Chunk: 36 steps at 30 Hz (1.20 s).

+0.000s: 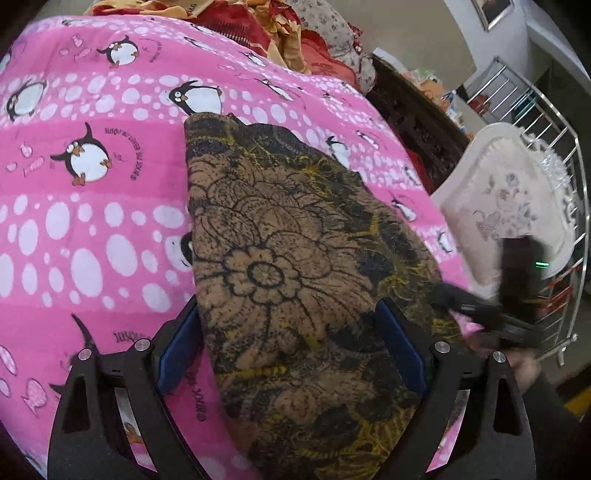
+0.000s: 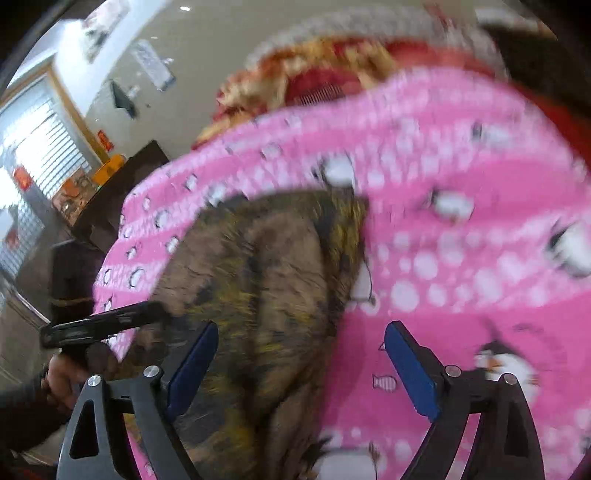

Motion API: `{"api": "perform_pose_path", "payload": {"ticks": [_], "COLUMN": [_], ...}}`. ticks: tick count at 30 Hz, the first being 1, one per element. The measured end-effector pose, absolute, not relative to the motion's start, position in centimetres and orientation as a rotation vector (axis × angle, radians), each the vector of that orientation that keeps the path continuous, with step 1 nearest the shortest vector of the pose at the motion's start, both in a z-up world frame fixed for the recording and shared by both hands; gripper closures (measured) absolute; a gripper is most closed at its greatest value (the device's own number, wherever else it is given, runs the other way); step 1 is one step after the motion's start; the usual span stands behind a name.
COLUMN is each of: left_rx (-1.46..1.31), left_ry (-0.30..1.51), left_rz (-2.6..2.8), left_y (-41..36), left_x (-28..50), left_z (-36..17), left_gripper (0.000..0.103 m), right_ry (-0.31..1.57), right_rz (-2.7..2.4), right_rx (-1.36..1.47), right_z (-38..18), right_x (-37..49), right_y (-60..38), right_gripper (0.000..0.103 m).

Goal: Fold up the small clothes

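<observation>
A small brown garment with black and yellow flower print (image 1: 291,266) lies on a pink penguin blanket (image 1: 92,206). My left gripper (image 1: 288,343) is open, its blue pads on either side of the garment's near part. In the right wrist view, which is blurred, the garment (image 2: 266,280) lies left of centre on the blanket (image 2: 461,258). My right gripper (image 2: 299,365) is open above the garment's right edge. The right gripper shows at the right of the left wrist view (image 1: 491,321); the left gripper shows at the left of the right wrist view (image 2: 107,325).
Red and gold bedding (image 1: 266,33) is piled at the far end of the blanket. A white cushioned chair (image 1: 509,206) and a metal railing (image 1: 554,155) stand to the right of the bed. Dark furniture (image 2: 110,199) stands beside the bed.
</observation>
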<state>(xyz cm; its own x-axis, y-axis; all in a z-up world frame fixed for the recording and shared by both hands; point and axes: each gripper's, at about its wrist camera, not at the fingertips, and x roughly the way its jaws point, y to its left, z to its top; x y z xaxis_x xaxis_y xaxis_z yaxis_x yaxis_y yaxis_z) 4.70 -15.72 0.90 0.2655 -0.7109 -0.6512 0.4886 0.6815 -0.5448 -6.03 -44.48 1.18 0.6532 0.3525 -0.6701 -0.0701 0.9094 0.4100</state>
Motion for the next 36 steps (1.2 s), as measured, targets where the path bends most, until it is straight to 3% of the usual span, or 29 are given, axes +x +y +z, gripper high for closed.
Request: {"api": "perform_pose_path", "payload": {"ticks": [13,16,18,20,22,23,24,25,30,36], "left_rx": [-0.314,-0.334,-0.357,-0.383,-0.375,-0.353,-0.346,-0.351,-0.254,-0.22], "left_ry": [0.966,0.978,1.003,1.008,1.012,1.015,1.015,1.016,0.955,0.876], "left_rz": [-0.887,-0.9,-0.909,-0.903,-0.873,-0.836,-0.811,-0.791,-0.713,-0.733], "left_y": [-14.6,-14.6,-14.6,-14.5,-14.4,-14.4,-14.3,-14.0,-14.8,-14.1], "left_x": [5.1,5.6,6.2,6.7,6.7,6.7,6.7,6.7,5.6,5.2], "left_z": [0.5,0.4,0.5,0.7,0.8,0.7,0.6,0.3,1.0,3.4], "left_gripper": [0.012,0.012,0.012,0.013,0.041,0.049,0.066,0.074,0.086,0.088], "right_ry": [0.791,0.773,0.79,0.789,0.8,0.797,0.793,0.792,0.806,0.811], "right_rz": [0.608,0.624,0.577,0.539,0.515,0.5,0.489,0.48,0.482,0.477], "right_rx": [0.47,0.493,0.488,0.449,0.398,0.367,0.348,0.334,0.309,0.399], "right_z": [-0.4,-0.6,-0.9,-0.6,-0.5,-0.5,-0.4,-0.5,-0.7,1.6], "right_x": [-1.3,-1.4,-0.4,0.7,0.9,0.8,0.4,0.3,0.2,-0.1], "right_y": [-44.8,-45.1,-45.3,-45.1,-44.3,-43.9,-43.8,-43.7,-43.6,-42.7], "right_gripper": [0.01,0.021,0.038,0.043,0.046,0.047,0.051,0.052,0.073,0.082]}}
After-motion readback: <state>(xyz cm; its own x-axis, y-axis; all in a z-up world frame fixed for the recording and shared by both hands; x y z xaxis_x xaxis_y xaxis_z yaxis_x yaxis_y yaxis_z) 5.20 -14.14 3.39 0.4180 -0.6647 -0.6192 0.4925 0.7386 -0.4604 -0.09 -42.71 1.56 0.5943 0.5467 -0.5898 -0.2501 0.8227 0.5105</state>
